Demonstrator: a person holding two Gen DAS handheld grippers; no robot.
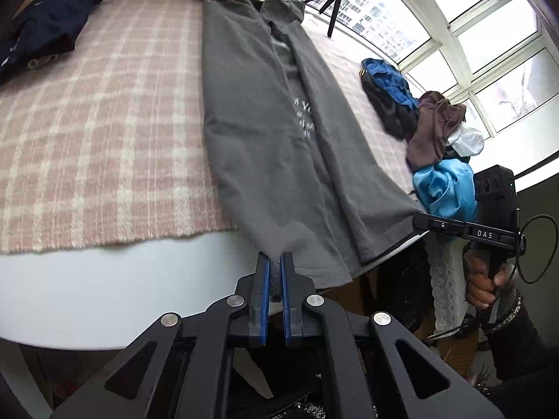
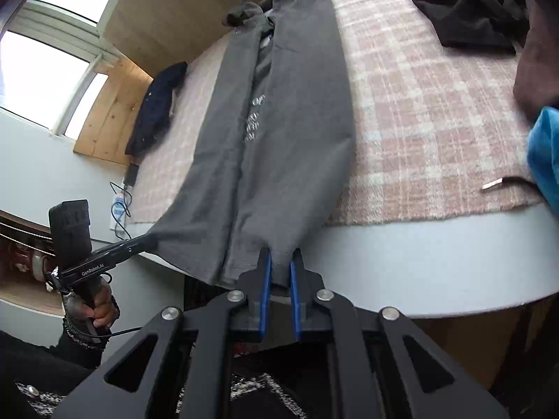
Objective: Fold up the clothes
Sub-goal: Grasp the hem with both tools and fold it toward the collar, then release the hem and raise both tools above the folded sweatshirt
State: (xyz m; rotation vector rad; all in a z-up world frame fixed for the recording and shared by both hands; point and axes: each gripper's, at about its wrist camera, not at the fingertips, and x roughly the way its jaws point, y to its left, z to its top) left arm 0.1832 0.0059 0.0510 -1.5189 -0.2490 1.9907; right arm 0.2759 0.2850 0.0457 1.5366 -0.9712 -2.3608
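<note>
A long dark grey knit garment with white lettering (image 1: 279, 132) lies folded lengthwise into a narrow strip, its two side panels turned in to meet along a centre seam. It stretches down the pink-and-cream checked blanket (image 1: 104, 122) covering the tabletop, and its near hem hangs over the blanket's front edge and the white rim of the tabletop (image 1: 122, 279).

Both grippers hold that near hem. The left gripper (image 1: 276, 262) has its blue-lined fingers closed on the hem's left corner, grey cloth pinched between them. The right gripper (image 2: 279, 262) is clamped on the right corner in the same way — a tuck of grey fabric sits between its blue pads. In the left wrist view the right hand (image 1: 485, 286) wraps the handle of its gripper just right of the garment; in the right wrist view the left hand (image 2: 94, 310) grips its handle just left of it.

Left of the garment, toward the far end of the blanket, rests a crumpled navy blue garment (image 1: 52, 17). Right of the garment lies a heap of loose clothes — a bright blue and black piece (image 1: 387, 90), a brown piece (image 1: 433, 125), a white piece (image 1: 464, 139) and a shiny light blue satin piece (image 1: 443, 185). Beyond the garment's far end stand large white-framed windows (image 1: 471, 35).
</note>
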